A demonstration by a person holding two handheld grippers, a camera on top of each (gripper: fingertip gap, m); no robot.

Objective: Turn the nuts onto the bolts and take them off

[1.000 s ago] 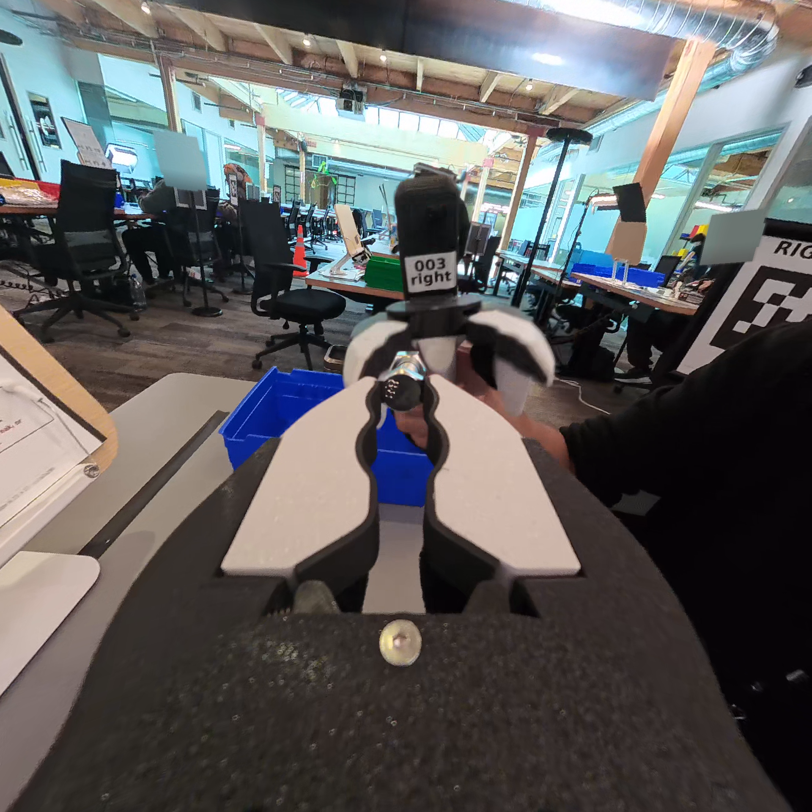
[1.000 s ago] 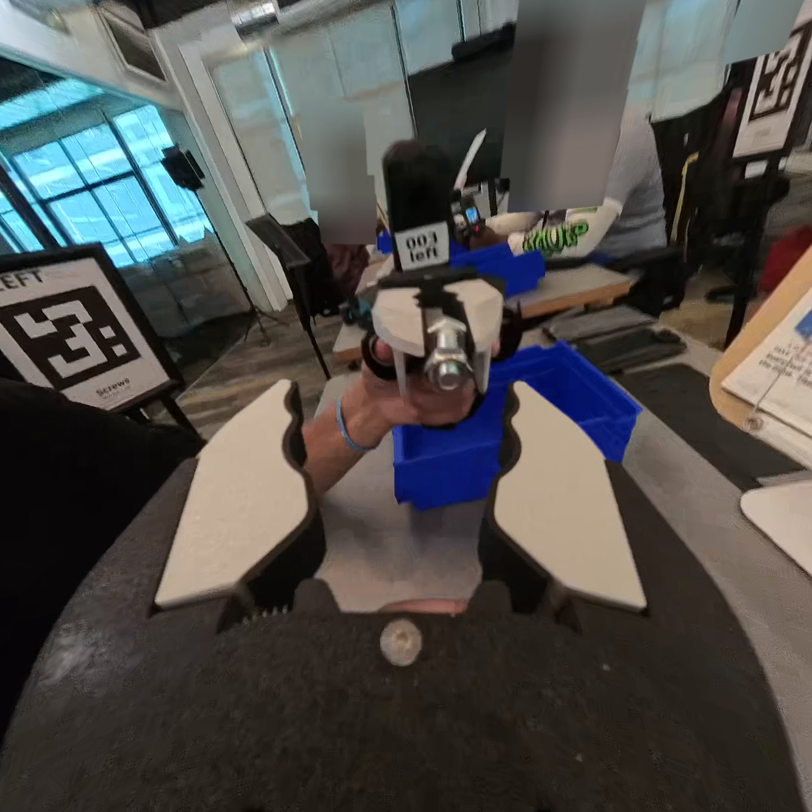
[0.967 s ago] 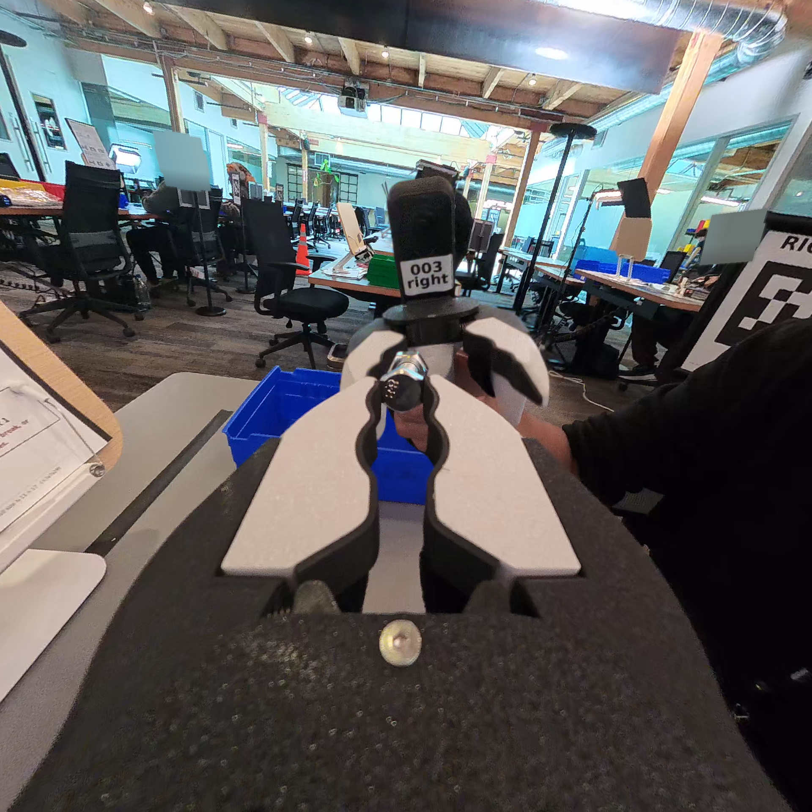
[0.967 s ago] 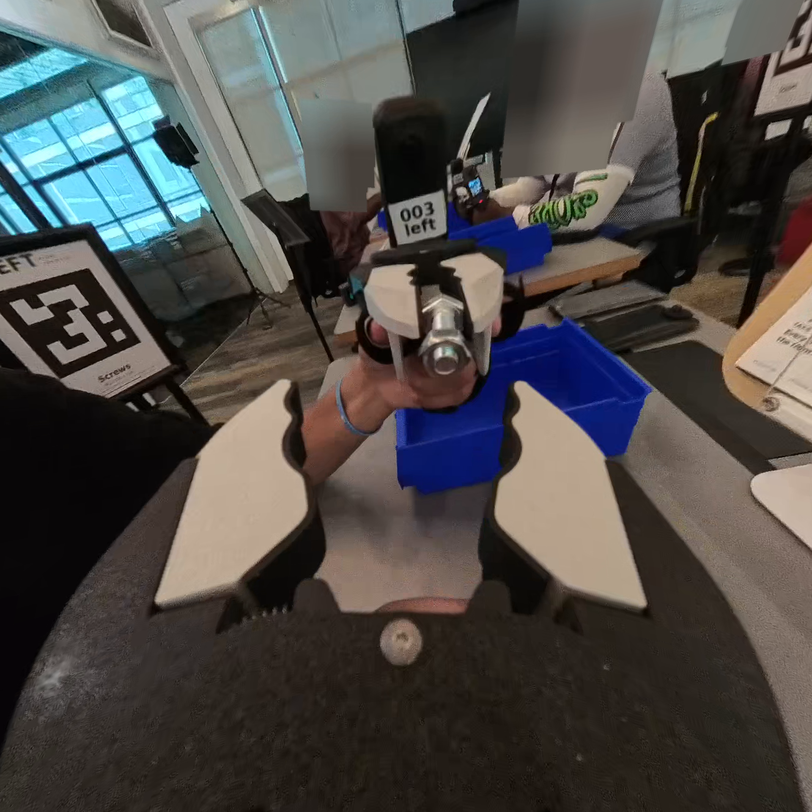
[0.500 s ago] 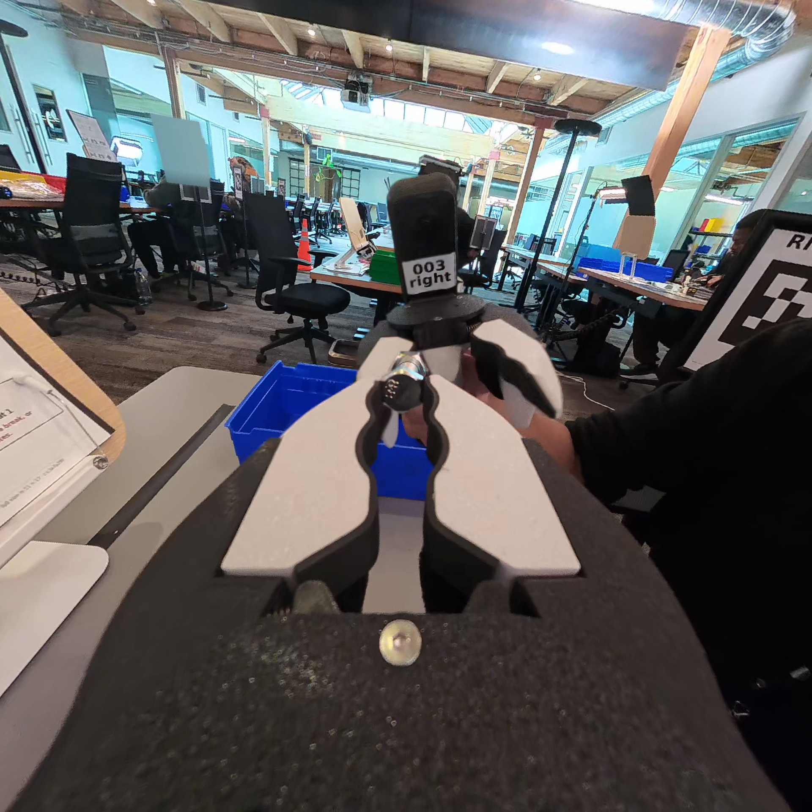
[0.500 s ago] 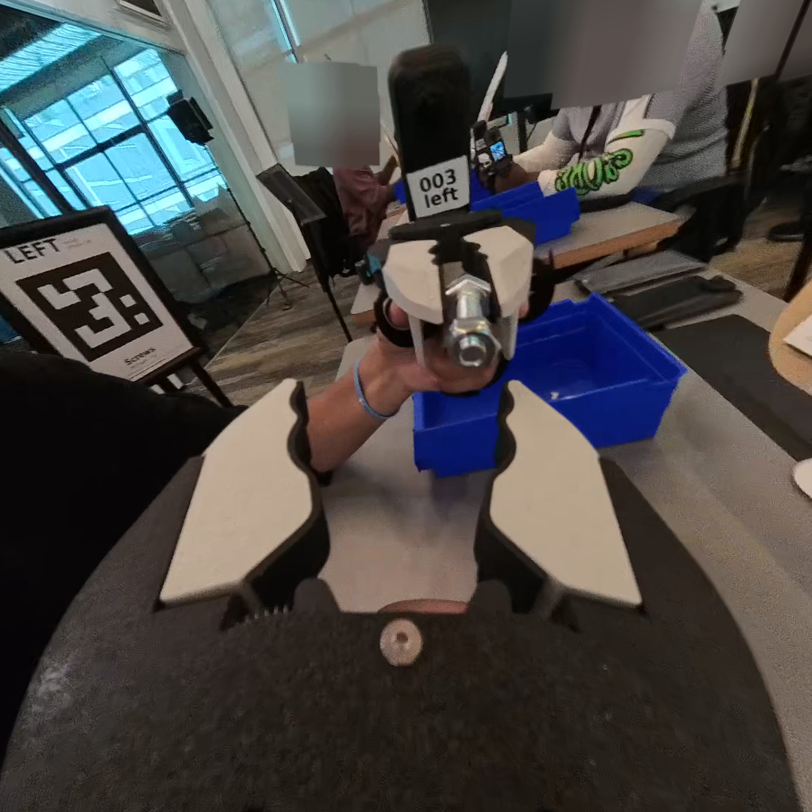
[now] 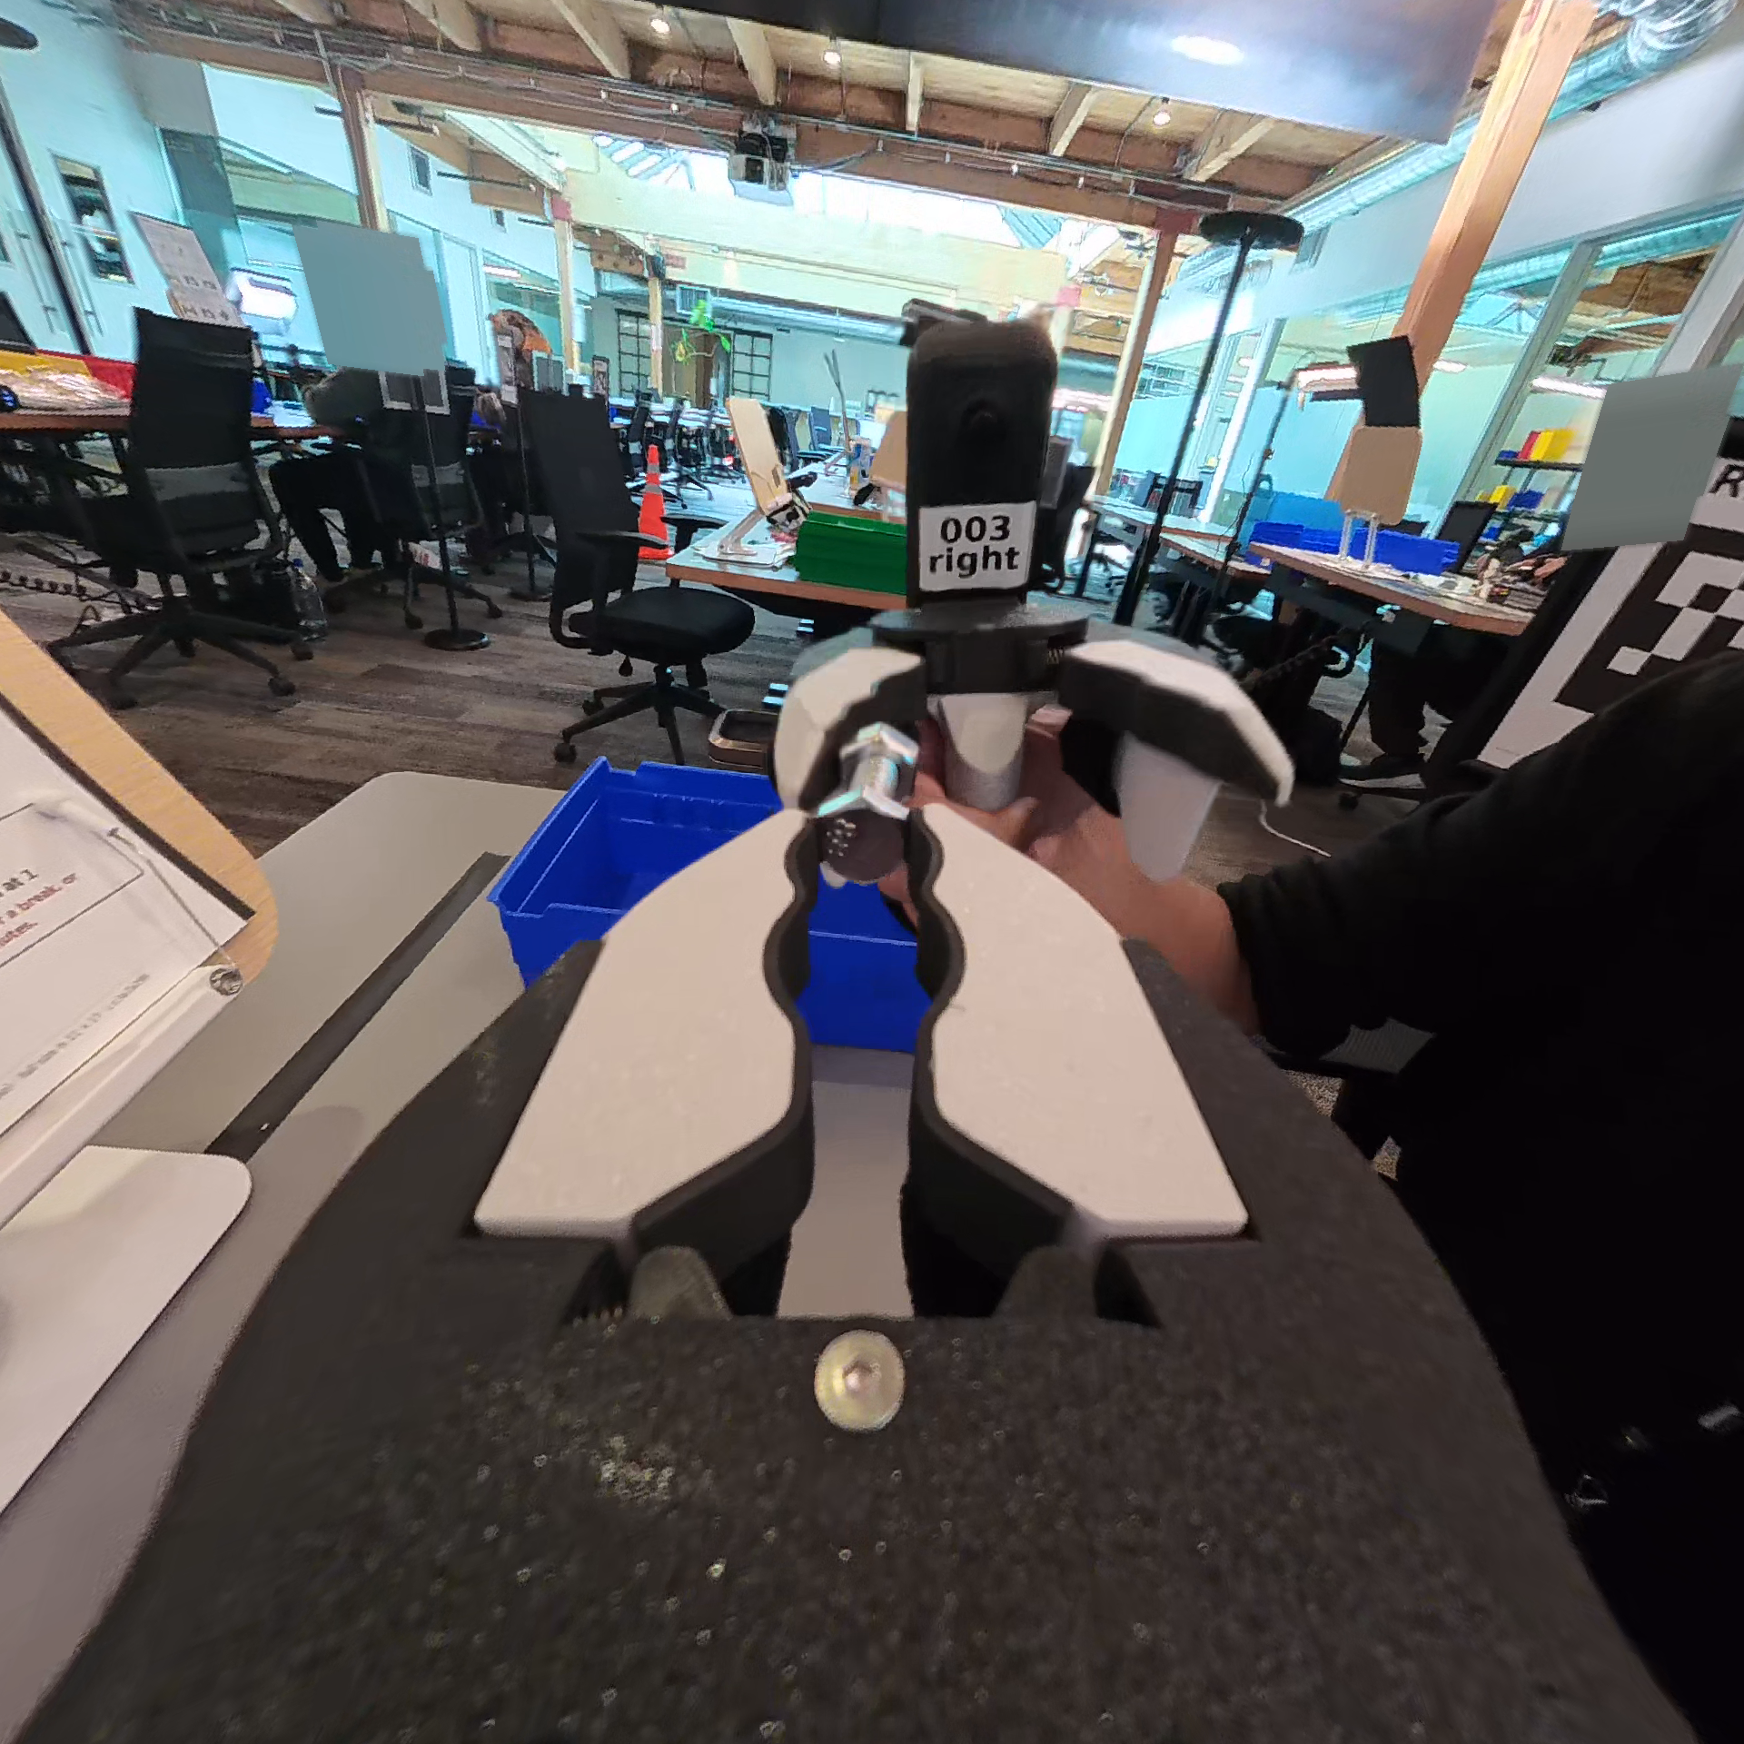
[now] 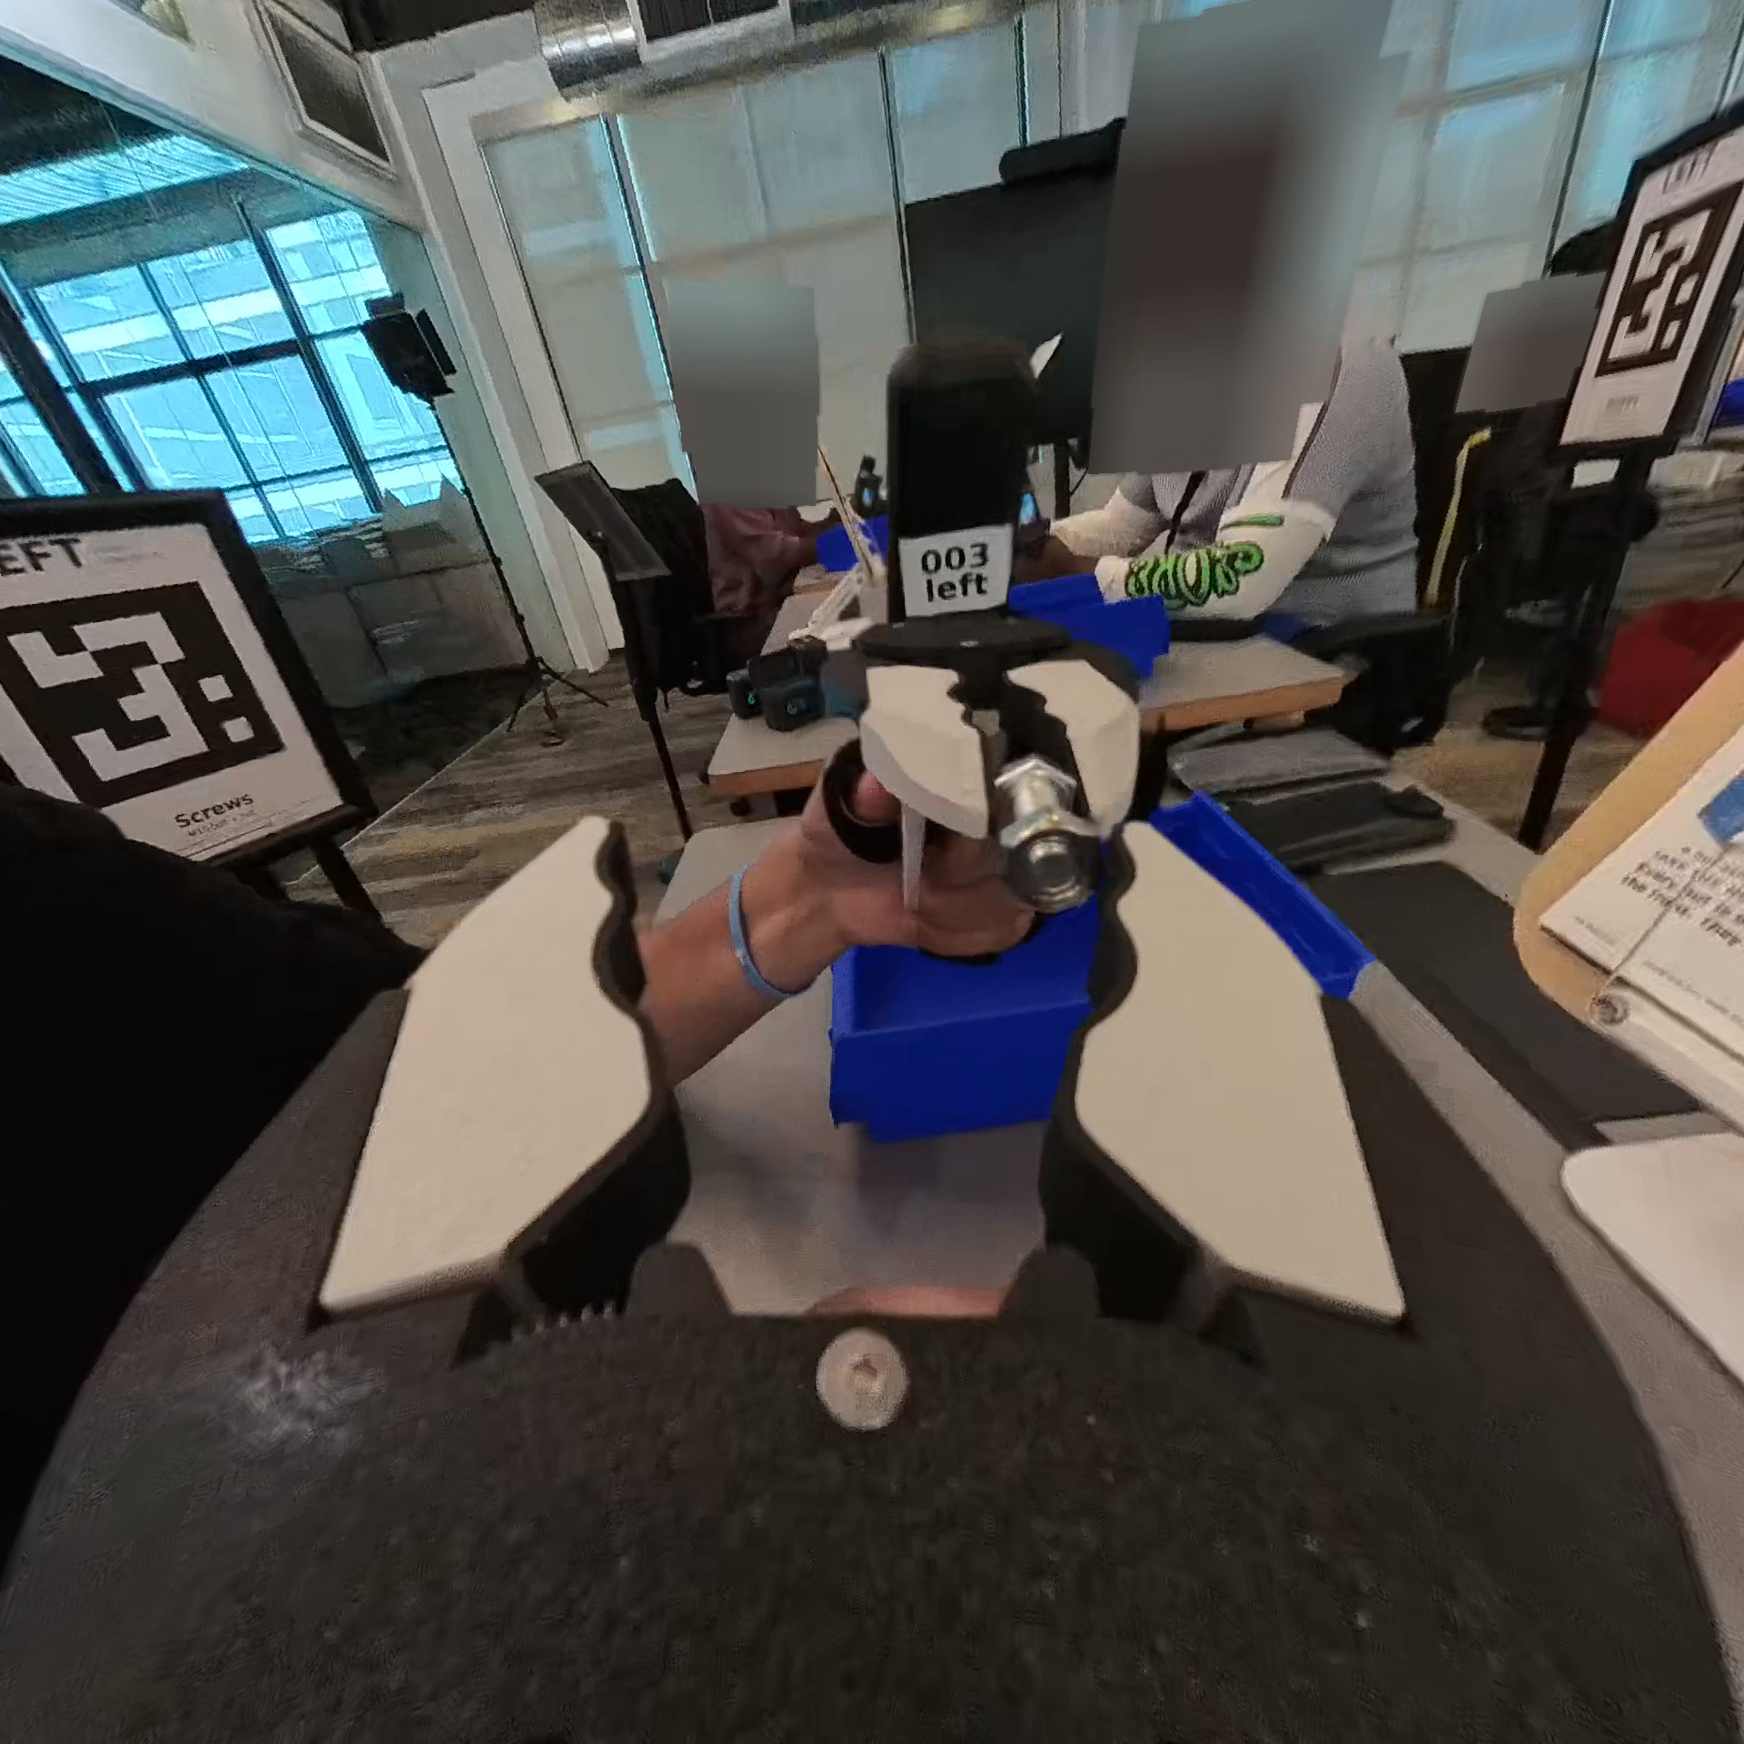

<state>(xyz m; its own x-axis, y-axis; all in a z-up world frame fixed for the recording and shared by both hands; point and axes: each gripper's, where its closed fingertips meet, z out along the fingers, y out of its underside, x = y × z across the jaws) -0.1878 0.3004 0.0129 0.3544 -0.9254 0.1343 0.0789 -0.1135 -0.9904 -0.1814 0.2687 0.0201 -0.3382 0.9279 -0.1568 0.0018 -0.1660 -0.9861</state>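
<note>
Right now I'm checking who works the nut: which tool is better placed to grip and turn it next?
The right tool. It is open and empty, facing the bolt's free end, where the nut sits. The left tool is shut on the bolt's head, so it looks better kept as the holder.

There are two grippers, the left gripper (image 7: pixel 861 830) and the right gripper (image 8: pixel 863 906). There is one bolt (image 7: pixel 854 830), two nuts (image 7: pixel 878 755) on it, and one blue bin (image 7: pixel 651 868).

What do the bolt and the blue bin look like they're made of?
Bolt: bright silvery metal, likely zinc-plated steel, with shiny highlights on threads and nut. Blue bin: moulded plastic, judging by its uniform colour, smooth semi-gloss walls and rolled rim.
</note>
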